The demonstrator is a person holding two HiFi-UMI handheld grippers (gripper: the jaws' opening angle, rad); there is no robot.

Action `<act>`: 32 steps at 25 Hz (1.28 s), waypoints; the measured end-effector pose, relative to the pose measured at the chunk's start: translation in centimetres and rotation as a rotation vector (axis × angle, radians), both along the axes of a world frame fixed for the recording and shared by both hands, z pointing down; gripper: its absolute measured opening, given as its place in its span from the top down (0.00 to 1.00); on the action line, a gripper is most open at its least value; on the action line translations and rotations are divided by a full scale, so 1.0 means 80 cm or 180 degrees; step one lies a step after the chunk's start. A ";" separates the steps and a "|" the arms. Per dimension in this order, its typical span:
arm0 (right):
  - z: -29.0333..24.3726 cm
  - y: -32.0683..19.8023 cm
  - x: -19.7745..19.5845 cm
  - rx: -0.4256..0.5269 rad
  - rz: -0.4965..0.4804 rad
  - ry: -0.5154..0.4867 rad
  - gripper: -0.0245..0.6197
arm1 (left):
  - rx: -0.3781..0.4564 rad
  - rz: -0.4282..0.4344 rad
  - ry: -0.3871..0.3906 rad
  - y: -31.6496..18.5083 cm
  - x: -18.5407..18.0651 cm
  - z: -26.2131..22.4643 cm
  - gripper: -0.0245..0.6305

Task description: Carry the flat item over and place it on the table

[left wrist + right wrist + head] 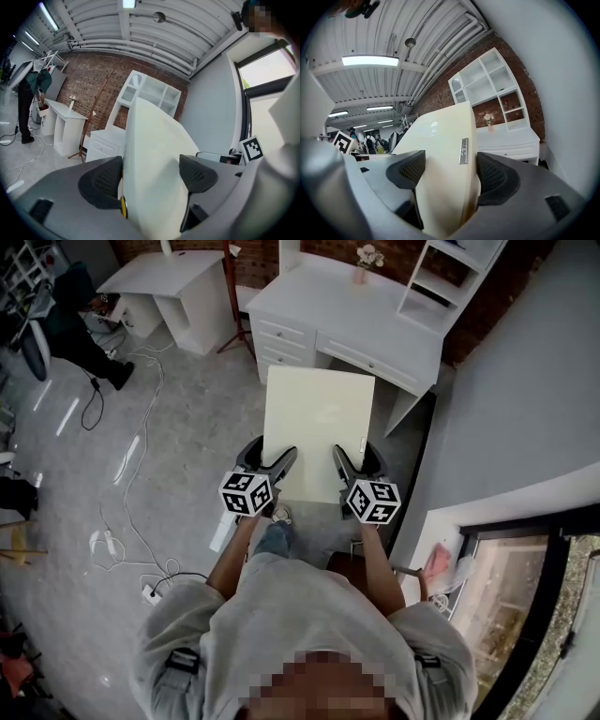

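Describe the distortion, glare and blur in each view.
Head view: wide-angle bowing, even light, cream panel sharp. Left gripper view: fisheye with dark corners, window washed out, panel close and soft. Right gripper view: same fisheye, ceiling light blown out, faint sheen on panel.

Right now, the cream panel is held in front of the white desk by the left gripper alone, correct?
No. Both grippers hold the cream panel in front of the white desk: the right gripper view shows the right gripper shut on its edge, just as the left gripper is.
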State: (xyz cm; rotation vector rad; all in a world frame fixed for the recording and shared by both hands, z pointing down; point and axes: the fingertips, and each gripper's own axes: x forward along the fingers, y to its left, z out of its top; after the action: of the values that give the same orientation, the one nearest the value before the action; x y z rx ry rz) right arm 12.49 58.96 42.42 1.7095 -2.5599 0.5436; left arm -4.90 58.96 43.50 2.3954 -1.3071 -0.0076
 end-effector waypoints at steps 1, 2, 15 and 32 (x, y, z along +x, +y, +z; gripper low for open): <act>0.000 -0.012 0.000 -0.0002 0.0008 0.0001 0.40 | -0.0001 0.0008 0.0001 -0.013 0.000 0.000 0.38; -0.001 -0.025 -0.001 -0.0004 0.0016 0.0003 0.40 | -0.0003 0.0015 0.0002 -0.026 -0.001 -0.001 0.38; -0.025 -0.196 -0.035 0.0052 0.0150 -0.0032 0.40 | 0.0058 0.0142 -0.0020 -0.205 -0.035 -0.027 0.38; -0.017 -0.309 -0.083 0.0075 0.0218 -0.0013 0.40 | 0.0082 0.0204 -0.0013 -0.324 -0.083 -0.019 0.38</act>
State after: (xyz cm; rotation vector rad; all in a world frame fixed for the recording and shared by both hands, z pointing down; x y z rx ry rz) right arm 5.85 34.22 41.07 1.8112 -2.5288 0.5221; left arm -11.57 33.07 42.00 2.4590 -1.2386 -0.0012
